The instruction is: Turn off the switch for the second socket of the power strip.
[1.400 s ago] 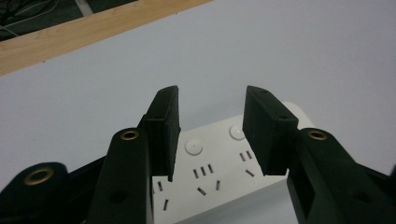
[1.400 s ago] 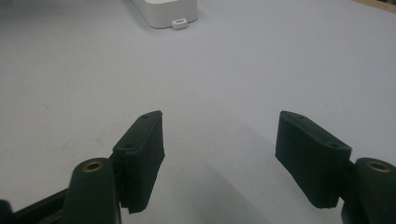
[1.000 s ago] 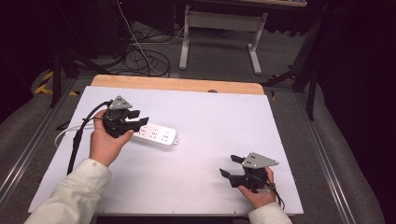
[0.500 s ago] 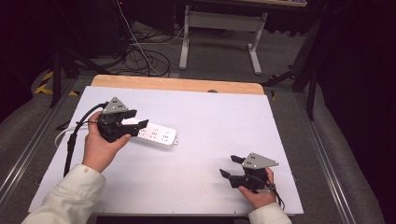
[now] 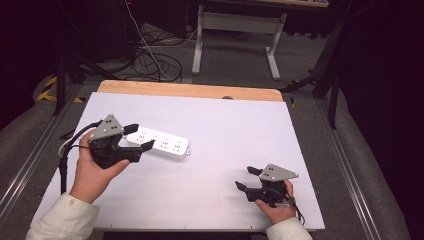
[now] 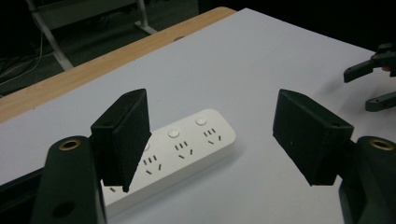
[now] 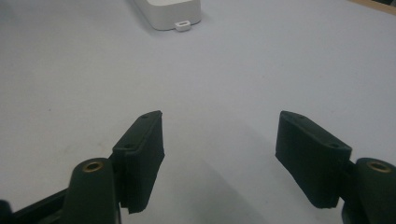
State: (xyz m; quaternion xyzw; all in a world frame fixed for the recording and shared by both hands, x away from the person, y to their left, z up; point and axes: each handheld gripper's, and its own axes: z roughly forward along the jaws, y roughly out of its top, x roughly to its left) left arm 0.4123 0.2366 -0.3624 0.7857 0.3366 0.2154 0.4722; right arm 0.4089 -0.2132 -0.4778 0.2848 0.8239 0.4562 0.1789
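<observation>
The left gripper (image 5: 139, 139) has just let go: its jaws have been opening and now stand wide, with nothing pressed between the pads. The white plastic power strip with its row of sockets and round buttons (image 5: 161, 142) lies flat on the white table top (image 5: 225, 135), just ahead of those jaws and partly behind the near one in the left gripper view (image 6: 187, 140). A second ago that hand sat closer over the strip's end; it has since drawn back toward the table's left edge. To my eye that means the strip has been set where it was wanted and the placing is done. The right gripper (image 5: 248, 179) rests well apart from the strip, jaws spread and empty, unmoved from before.
</observation>
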